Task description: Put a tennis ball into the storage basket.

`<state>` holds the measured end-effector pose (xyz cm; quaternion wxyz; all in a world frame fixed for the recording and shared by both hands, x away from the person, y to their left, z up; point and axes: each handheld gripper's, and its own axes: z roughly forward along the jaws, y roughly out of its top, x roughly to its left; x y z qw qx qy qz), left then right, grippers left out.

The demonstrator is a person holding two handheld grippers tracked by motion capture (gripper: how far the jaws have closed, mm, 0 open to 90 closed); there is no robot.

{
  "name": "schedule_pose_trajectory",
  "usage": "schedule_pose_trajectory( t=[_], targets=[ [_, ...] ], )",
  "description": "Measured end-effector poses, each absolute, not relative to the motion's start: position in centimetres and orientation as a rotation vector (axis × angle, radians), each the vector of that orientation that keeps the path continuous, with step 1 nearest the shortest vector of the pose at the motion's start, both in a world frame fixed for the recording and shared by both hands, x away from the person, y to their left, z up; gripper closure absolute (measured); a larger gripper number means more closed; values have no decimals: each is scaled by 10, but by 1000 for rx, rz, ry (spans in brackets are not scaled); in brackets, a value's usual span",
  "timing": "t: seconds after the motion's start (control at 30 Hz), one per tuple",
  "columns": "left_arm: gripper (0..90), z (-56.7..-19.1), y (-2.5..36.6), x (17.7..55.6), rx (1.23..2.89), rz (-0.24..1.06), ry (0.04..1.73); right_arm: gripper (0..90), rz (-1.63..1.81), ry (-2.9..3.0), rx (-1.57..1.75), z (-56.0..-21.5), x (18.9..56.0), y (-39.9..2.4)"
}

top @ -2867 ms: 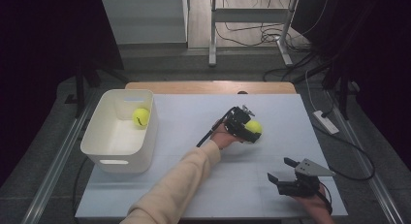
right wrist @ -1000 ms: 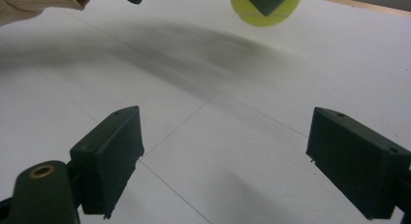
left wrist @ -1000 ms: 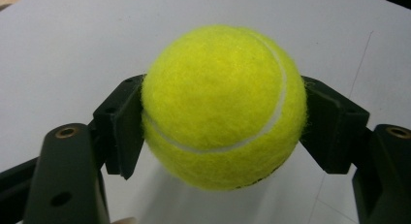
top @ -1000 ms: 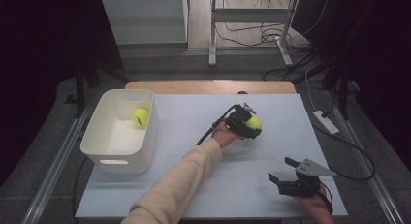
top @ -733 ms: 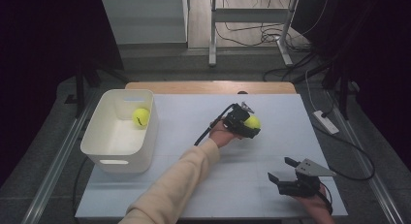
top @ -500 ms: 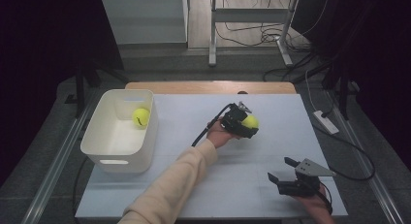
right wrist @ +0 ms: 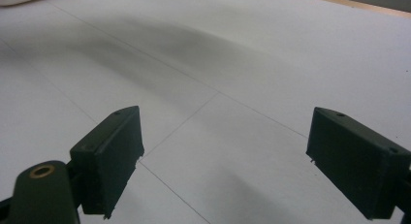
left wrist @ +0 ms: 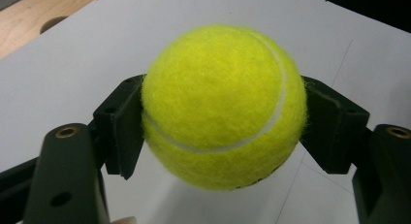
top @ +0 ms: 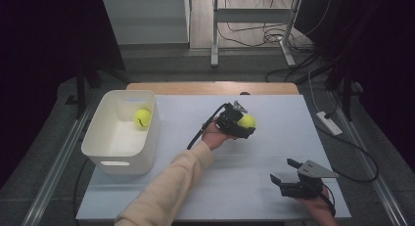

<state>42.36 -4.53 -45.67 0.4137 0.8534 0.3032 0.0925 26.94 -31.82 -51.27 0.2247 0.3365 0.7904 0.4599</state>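
Observation:
My left gripper [top: 243,124] is shut on a yellow tennis ball [top: 246,121] and holds it above the middle of the white table [top: 274,152]. In the left gripper view the ball [left wrist: 223,105] sits squeezed between the two black pads [left wrist: 123,129], clear of the surface. A second tennis ball [top: 142,117] lies inside the white bin [top: 110,155] at the left. Near the front right edge rests my right gripper [top: 285,171], open, and in the right gripper view nothing lies between its fingertips [right wrist: 114,156].
A wooden strip [top: 210,87] runs along the table's far edge. A power strip [top: 329,123] and cables lie on the floor to the right. A metal stand [top: 252,13] is beyond the table.
The left gripper has carried the ball slightly left and up from where it held it. The right gripper has not moved.

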Motion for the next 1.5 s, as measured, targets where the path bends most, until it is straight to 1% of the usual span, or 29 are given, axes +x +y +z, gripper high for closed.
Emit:
schedule_pose_trajectory(
  t=[0.4, 1.5],
  targets=[
    [267, -440, -30, 415, 2121, 270, 745, 128, 1267, 2181, 929, -513, 269, -318],
    [267, -419, 3, 397, 2058, 312, 744, 128, 1261, 2184, 921, -513, 269, -317]
  ],
)
